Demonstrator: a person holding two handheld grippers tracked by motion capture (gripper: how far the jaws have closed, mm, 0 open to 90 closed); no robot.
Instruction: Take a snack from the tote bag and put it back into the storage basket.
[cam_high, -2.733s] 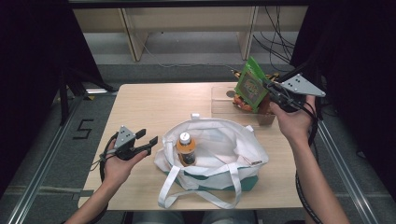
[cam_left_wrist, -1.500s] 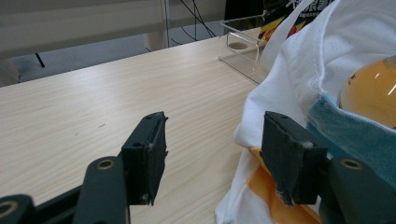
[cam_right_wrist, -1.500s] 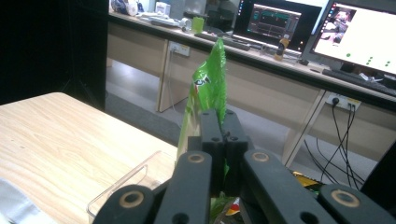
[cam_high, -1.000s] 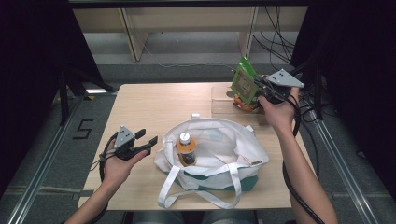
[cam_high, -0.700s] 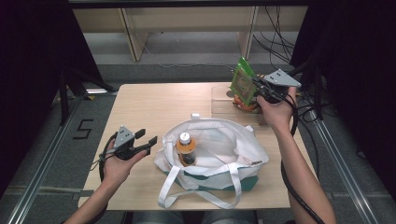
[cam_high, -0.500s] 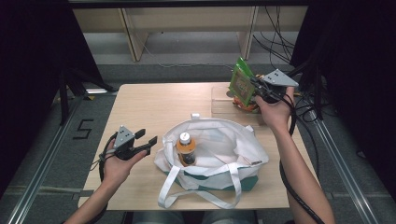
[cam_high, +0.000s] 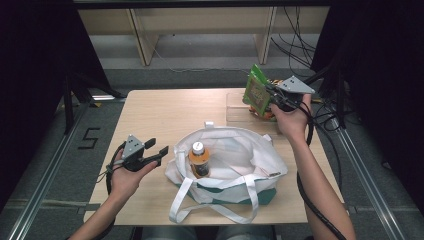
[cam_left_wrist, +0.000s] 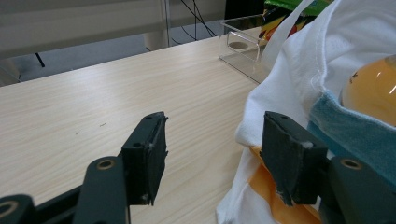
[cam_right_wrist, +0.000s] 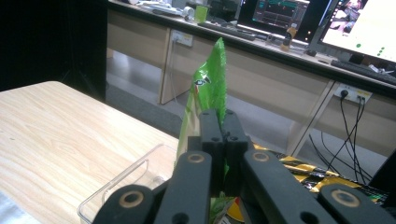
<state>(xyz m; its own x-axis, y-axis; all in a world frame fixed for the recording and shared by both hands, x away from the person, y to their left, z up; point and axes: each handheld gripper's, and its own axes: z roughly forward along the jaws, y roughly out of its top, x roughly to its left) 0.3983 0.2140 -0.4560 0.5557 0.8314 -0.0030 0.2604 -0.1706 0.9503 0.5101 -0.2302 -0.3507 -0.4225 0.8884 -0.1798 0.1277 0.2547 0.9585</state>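
Clenched on the green snack bag (cam_high: 256, 92) above the desk's far right corner, the right gripper (cam_high: 274, 94) pinches only a thin edge, so it could slip before reaching the tote bag (cam_high: 235, 155), while the left gripper (cam_high: 154, 150) waits released.

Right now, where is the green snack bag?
In the high view the green snack bag is at the table's far right, clamped in the right gripper just above the clear plastic tray.

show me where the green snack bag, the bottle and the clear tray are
green snack bag (cam_high: 256, 91), high view, its printed front.
bottle (cam_high: 198, 159), high view, its orange label.
clear tray (cam_high: 235, 107), high view, its left wall.
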